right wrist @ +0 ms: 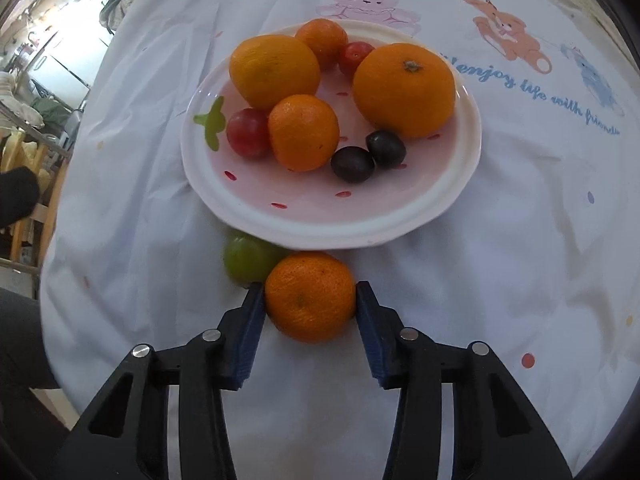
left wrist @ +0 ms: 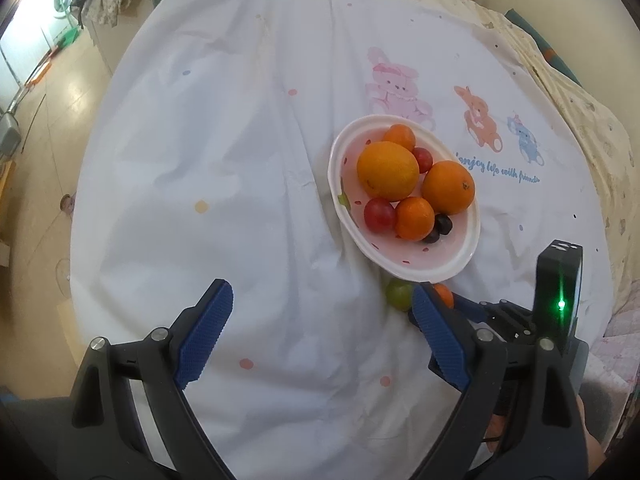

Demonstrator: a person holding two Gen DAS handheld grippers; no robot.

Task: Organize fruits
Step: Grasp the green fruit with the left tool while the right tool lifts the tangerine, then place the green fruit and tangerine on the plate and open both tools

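The right gripper (right wrist: 310, 298) has a mandarin (right wrist: 310, 296) pinched at its widest part, on the cloth just before the plate (right wrist: 320, 228) and touching a green fruit (right wrist: 244, 258) — light, soft-skinned, so gently. The left gripper (left wrist: 322, 334) hangs wide open, empty.

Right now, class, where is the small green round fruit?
In the right wrist view, the small green round fruit lies on the white cloth, tucked against the pink plate's near rim, just left of the mandarin between the right gripper's fingers.
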